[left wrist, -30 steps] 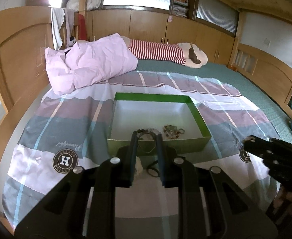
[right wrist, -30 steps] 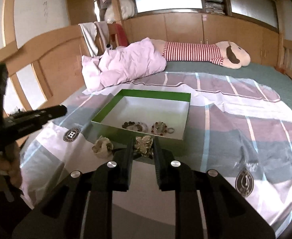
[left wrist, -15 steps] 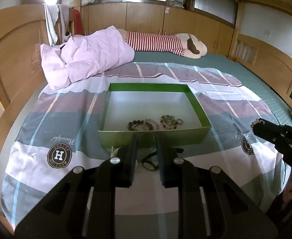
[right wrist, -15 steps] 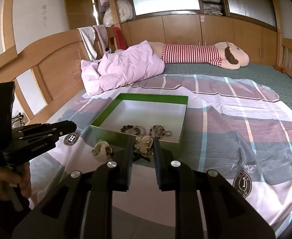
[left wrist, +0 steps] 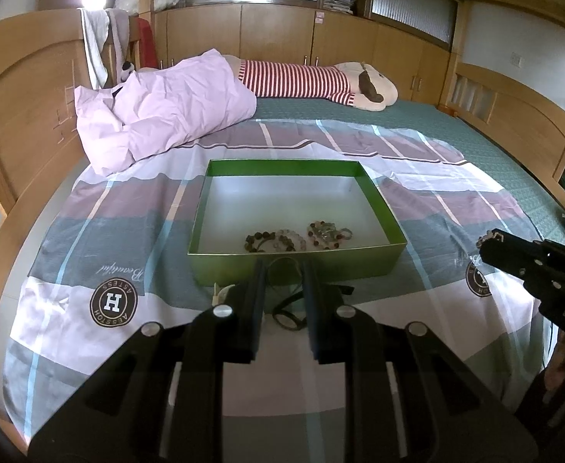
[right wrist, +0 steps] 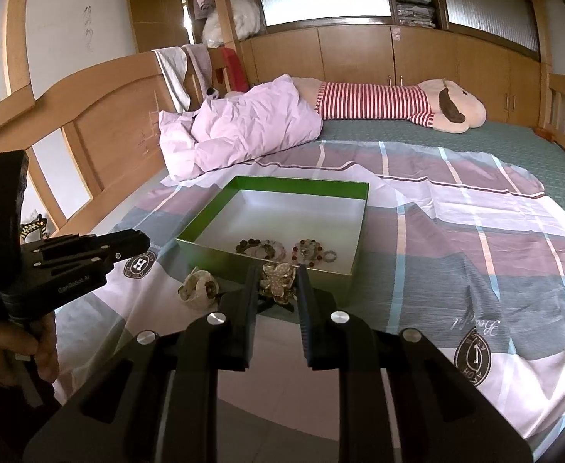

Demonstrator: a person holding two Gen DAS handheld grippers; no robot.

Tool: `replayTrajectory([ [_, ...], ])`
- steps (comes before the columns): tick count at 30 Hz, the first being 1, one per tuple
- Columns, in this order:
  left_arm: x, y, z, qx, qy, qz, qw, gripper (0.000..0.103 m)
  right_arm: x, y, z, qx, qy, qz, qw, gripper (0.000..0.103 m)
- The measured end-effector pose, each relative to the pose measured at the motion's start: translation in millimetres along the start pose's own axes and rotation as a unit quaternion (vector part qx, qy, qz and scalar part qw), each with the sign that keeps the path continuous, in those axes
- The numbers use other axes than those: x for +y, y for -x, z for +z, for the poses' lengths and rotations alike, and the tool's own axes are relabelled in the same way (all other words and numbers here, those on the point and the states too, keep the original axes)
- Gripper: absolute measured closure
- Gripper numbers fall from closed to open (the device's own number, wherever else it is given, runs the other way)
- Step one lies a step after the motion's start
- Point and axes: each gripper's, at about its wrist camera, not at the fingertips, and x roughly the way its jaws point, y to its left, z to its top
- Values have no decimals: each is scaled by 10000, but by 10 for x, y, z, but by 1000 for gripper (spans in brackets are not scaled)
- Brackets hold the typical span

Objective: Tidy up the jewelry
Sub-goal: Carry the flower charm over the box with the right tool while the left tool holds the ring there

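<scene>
you've got a pink pillow [left wrist: 159, 115] by the headboard [left wrist: 24, 115], striped plush toy [left wrist: 313, 83] lying beyond it.

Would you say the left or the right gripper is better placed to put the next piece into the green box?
Right. The right gripper already grips the butterfly brooch beside the green box; the left gripper looks empty.

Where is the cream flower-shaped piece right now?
In the right wrist view, the cream flower piece lies on the bedsheet, just outside the green box's near-left corner, left of the right claw.
</scene>
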Motion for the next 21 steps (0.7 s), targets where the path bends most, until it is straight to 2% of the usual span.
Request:
replayTrajectory([
  [21, -8, 12, 0, 25, -9, -36, 10000, 84, 76, -93, 33, 15, 89, 67, 9999, 84],
])
